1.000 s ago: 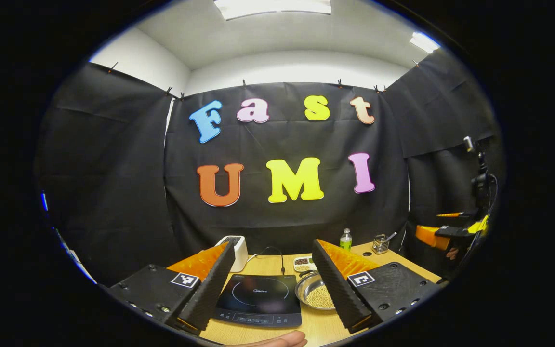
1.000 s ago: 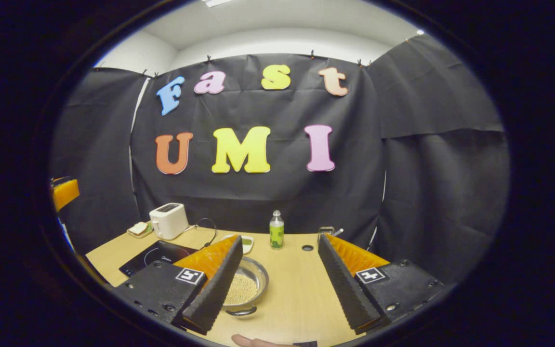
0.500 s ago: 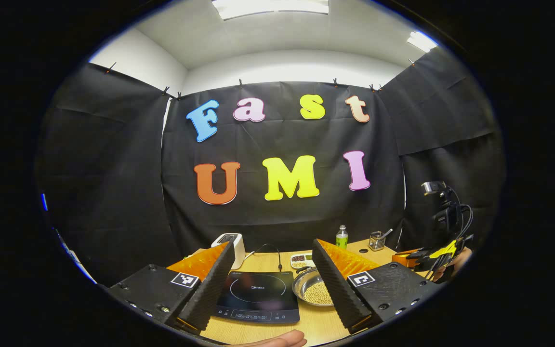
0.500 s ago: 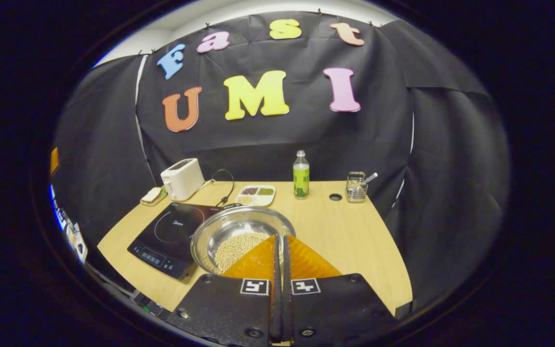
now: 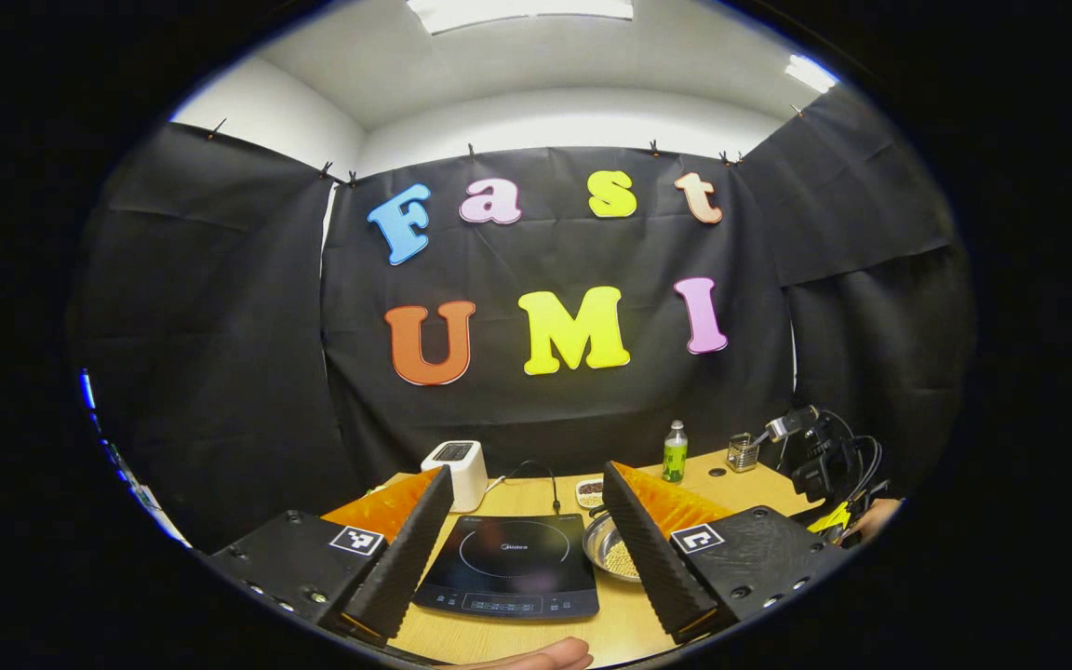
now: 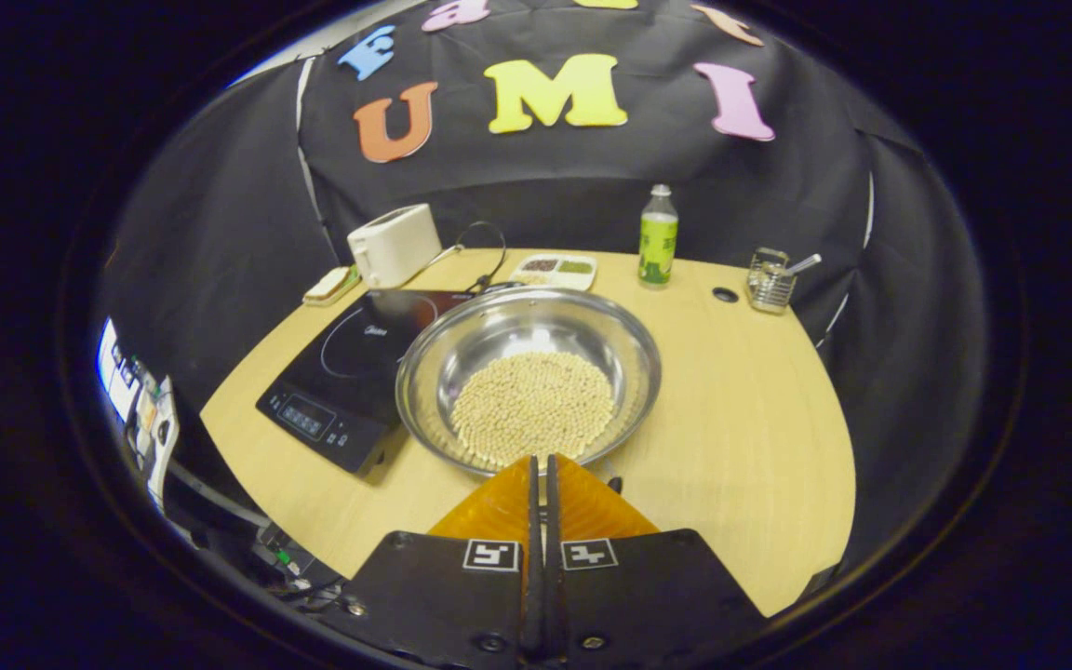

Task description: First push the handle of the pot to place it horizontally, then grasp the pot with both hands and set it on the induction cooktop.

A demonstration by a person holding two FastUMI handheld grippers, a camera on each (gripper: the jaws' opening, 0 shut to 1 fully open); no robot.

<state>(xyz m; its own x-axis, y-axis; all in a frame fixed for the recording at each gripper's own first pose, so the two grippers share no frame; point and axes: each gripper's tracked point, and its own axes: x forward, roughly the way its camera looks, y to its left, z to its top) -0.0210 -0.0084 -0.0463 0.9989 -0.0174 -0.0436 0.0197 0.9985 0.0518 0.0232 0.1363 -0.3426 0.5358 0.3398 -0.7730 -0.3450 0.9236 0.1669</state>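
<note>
A shiny steel pot (image 6: 527,321) holding pale beans (image 6: 533,405) sits on the wooden table (image 6: 759,447), just right of the black induction cooktop (image 6: 350,368). My right gripper (image 6: 541,458) is shut with nothing between its fingers; the tips are at the pot's near rim. A small dark piece, perhaps the pot's handle (image 6: 613,484), peeks out right of the fingers. My left gripper (image 5: 527,473) hangs open above the table's near edge, facing the cooktop (image 5: 508,563). The pot (image 5: 612,556) is half hidden behind its right finger. The other gripper (image 5: 824,465) is at the far right.
At the back stand a white toaster (image 6: 394,244), a green bottle (image 6: 657,237), a divided dish (image 6: 555,270) and a wire cup (image 6: 769,284). A small plate (image 6: 331,284) lies left of the toaster. A cable runs behind the cooktop. A hand (image 5: 536,656) is at the bottom edge.
My right gripper went from open to shut, dropped and tilted down toward the pot, ending at its near rim. My left gripper has stayed open and barely shifted.
</note>
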